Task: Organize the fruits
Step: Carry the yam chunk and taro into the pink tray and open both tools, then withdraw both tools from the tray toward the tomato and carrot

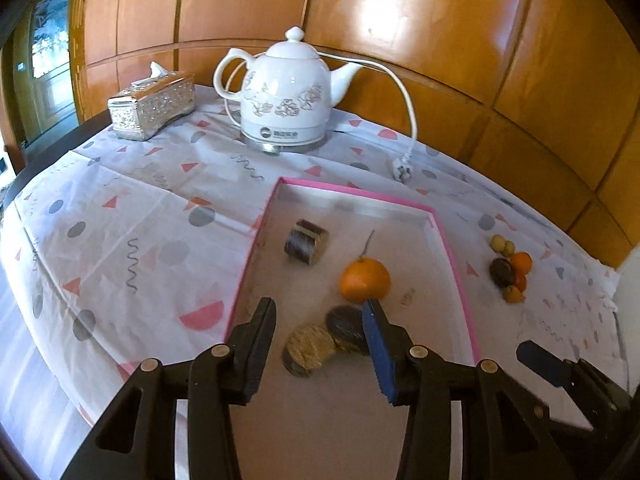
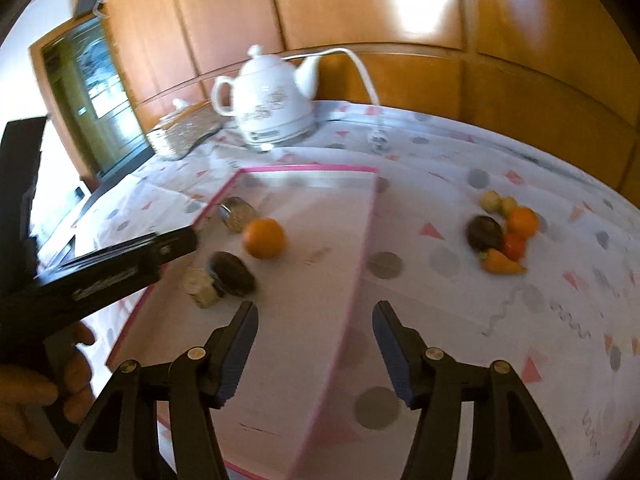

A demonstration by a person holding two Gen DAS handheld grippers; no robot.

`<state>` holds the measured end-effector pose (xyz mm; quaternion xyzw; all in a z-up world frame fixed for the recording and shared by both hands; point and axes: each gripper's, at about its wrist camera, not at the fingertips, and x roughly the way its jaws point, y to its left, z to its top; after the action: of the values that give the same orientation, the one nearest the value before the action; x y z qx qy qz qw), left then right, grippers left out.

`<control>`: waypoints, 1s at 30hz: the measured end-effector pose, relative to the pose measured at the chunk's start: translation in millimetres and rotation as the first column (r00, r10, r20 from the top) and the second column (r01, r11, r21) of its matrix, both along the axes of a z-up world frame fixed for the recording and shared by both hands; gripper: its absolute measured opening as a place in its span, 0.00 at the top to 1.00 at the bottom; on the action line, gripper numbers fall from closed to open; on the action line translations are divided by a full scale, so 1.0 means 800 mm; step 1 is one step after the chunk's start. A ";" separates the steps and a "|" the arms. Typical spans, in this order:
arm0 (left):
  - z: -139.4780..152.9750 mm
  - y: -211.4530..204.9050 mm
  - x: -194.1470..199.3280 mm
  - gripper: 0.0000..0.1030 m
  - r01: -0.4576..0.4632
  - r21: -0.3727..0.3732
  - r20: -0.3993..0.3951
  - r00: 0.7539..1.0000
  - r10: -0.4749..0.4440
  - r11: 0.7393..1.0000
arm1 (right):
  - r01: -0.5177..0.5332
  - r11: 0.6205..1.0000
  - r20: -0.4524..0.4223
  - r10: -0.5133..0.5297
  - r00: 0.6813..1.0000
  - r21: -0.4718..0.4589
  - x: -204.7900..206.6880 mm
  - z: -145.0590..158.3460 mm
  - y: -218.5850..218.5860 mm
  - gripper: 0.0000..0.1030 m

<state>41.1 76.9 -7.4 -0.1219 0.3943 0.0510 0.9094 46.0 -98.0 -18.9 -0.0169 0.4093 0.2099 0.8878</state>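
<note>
1. Black and blue-padded, your left gripper (image 1: 320, 308) stands with its jaws apart and nothing pressed between them; its tips hang over the near part of the pink-rimmed tray (image 1: 452, 256).
2. Between and just beyond those fingers, two flat round pieces lie in the tray: a tan fibrous one (image 1: 310, 348) and a dark one (image 1: 346, 324) that overlaps it on the right.
3. Just past the tip of your left gripper's right finger (image 1: 378, 344) sits the orange (image 1: 365, 280), in the tray.
4. Farther ahead and a little left of the fingers, a dark striped block (image 1: 306, 241) lies near the tray's middle.
5. Your right gripper (image 2: 314, 316) is also parted and empty; its left finger is over the tray and its right finger over the patterned tablecloth (image 2: 460, 312), so the jaws straddle the tray's right rim.
6. Well beyond and right of your right gripper's fingers, a small pile of fruits (image 2: 502, 236) rests on the cloth outside the tray: orange, red, yellowish and one dark piece, touching each other.
7. Farthest off, ahead of both grippers, stand a white kettle (image 1: 286, 92) with its cord and plug (image 1: 402, 170) on the cloth, and a silver tissue box (image 1: 152, 106) to its left, against wooden panels (image 1: 440, 20).
</note>
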 end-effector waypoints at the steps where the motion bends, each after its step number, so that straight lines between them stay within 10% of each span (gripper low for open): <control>1: 0.000 -0.004 -0.002 0.55 0.006 0.002 0.003 1.000 -0.006 1.000 | 0.017 1.000 -0.001 -0.017 1.000 0.001 0.000 -0.001 -0.006 0.41; 30: -0.021 -0.103 -0.009 0.41 0.222 0.022 -0.041 0.975 -0.221 0.975 | 0.404 0.915 -0.063 -0.404 0.913 -0.002 0.023 -0.043 -0.184 0.41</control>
<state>33.7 -5.7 -24.1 -0.0641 0.4222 -0.0429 0.9032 64.1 -244.8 -53.3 0.0795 0.4301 0.0247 0.8989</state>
